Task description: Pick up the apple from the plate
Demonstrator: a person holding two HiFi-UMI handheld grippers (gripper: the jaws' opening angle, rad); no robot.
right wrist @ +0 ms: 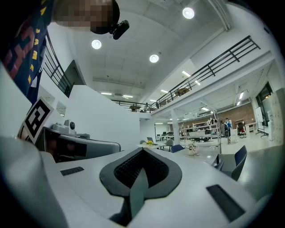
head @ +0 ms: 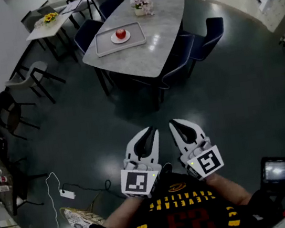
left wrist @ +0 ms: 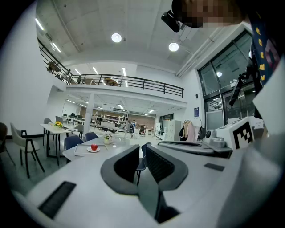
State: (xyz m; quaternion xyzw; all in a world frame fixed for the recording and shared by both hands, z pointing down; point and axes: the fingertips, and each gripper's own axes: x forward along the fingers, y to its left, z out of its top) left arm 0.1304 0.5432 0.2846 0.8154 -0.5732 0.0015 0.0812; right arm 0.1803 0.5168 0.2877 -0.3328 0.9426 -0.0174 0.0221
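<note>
The apple [head: 120,33] sits on its plate [head: 121,39] on the far table [head: 160,34], well apart from the left gripper [head: 149,132], jaws barely parted, and the right gripper [head: 178,124], jaws together, both empty.

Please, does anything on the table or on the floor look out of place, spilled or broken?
Nothing looks spilled or broken. The apple sits on its plate, on the tray, on the table. Only a white adapter with its loose cable lies on the floor to the person's left, which looks untidy.
</note>
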